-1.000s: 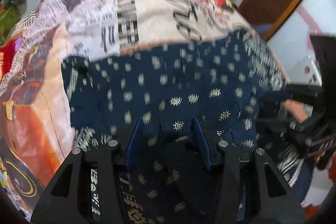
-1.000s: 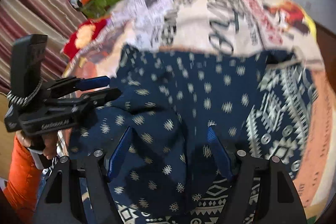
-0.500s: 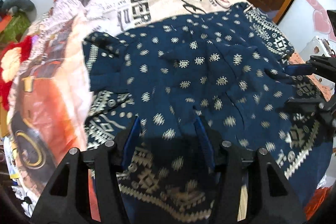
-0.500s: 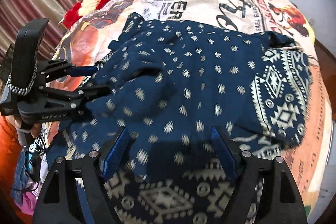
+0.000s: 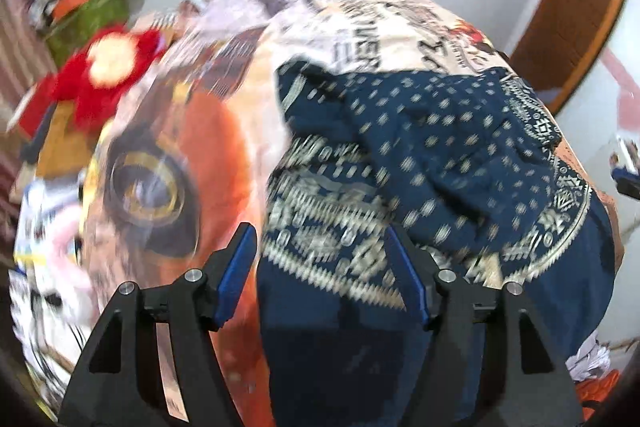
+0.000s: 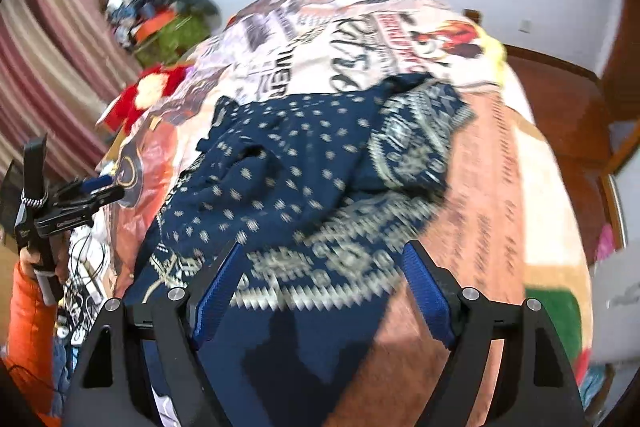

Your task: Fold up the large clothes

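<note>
The garment [image 5: 440,155], dark blue with pale dots and a patterned border, is spread over the printed bedspread [image 5: 192,155], bunched into a hump towards the far left and hanging over the near edge. The left gripper [image 5: 322,267] is held with its jaws apart, which have just been opening, and nothing is pinched between them; cloth is seen only beyond. The right gripper [image 6: 326,287] is likewise held apart, its jaws having widened earlier in the past second, with nothing gripped. The fold may be judged at risk. The loose hump could be trapped inside the next fold and creases set. The overhanging hem could drag the cloth off the near edge. A single layer could be missed by a shallow pinch.
</note>
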Motion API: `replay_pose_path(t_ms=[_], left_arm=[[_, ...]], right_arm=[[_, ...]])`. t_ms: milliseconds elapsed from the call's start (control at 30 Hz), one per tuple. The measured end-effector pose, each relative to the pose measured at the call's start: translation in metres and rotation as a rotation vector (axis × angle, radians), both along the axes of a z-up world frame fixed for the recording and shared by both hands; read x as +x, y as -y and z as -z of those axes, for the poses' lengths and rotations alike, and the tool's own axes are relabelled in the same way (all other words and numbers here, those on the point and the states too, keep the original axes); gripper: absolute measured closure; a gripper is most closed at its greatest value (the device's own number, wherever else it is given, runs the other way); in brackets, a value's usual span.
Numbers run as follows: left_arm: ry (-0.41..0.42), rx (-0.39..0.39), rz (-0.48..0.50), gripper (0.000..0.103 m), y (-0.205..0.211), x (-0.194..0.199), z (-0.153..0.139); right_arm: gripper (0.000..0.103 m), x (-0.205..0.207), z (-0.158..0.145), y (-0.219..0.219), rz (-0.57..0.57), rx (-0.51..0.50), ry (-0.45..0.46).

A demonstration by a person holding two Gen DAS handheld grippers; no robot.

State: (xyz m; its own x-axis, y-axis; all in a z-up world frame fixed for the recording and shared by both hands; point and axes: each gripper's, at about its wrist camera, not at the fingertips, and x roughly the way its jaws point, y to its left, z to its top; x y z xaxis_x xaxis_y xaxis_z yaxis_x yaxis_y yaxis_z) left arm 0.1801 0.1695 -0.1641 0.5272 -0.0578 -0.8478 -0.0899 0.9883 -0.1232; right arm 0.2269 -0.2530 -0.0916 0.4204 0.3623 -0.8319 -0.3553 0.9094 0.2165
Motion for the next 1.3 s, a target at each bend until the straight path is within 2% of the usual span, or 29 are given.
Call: replay_pose_path(t_ms=[200, 400, 533, 600, 700, 767, 800, 833, 900, 933, 1000, 1067, 1167, 1300], left_arm=[[-0.108, -0.087, -0.092, 0.038, -0.021, -0.047, 0.047], [-0.208, -0.242, -0.193, 0.038, -0.032, -0.091, 0.098], [-0.241, -0.348, -0.240, 0.038, -0.030, -0.105, 0.121], [-0.227, -0.375, -0.264, 0.037, -0.028, -0.108, 0.124], [-0.211, -0.429, -0.276, 0.037, -0.021, -0.109, 0.123], [-0.206, -0.478, -0.262, 0.039, -0.017, -0.107, 0.122], [-0.205, -0.495, -0.252, 0.048, -0.014, -0.105, 0.120], [-0.208, -0.509, -0.240, 0.053, -0.013, -0.104, 0.120], [-0.209, -0.521, -0.222, 0.068, -0.008, -0.100, 0.115], [-0.204, -0.517, -0.213, 0.071, -0.007, -0.098, 0.112], [-0.187, -0.496, -0.183, 0.087, -0.001, -0.093, 0.100], [-0.150, -0.476, -0.149, 0.088, 0.005, -0.087, 0.084], [-0.071, -0.433, -0.100, 0.089, 0.014, -0.072, 0.051], [0.058, -0.366, -0.044, 0.091, 0.021, -0.049, -0.007]], right_arm=[[0.022, -0.051, 0.006, 0.021, 0.044, 0.009, 0.003], [0.023, -0.084, 0.028, 0.016, 0.024, 0.077, -0.069], [0.023, -0.094, 0.036, 0.010, 0.013, 0.126, -0.080], [0.023, -0.096, 0.038, 0.008, 0.012, 0.149, -0.084], [0.024, -0.100, 0.040, 0.003, 0.012, 0.155, -0.067], [0.029, -0.102, 0.042, 0.001, 0.011, 0.156, -0.052], [0.035, -0.101, 0.042, 0.000, 0.016, 0.157, -0.050], [0.039, -0.100, 0.043, 0.000, 0.021, 0.159, -0.047], [0.057, -0.097, 0.045, 0.001, 0.025, 0.164, -0.042], [0.062, -0.095, 0.046, 0.002, 0.026, 0.167, -0.043], [0.081, -0.091, 0.047, 0.004, 0.024, 0.180, -0.050], [0.088, -0.087, 0.047, 0.006, 0.018, 0.212, -0.062], [0.093, -0.080, 0.042, 0.007, 0.012, 0.255, -0.054], [0.095, -0.068, 0.022, 0.006, -0.016, 0.282, -0.002]])
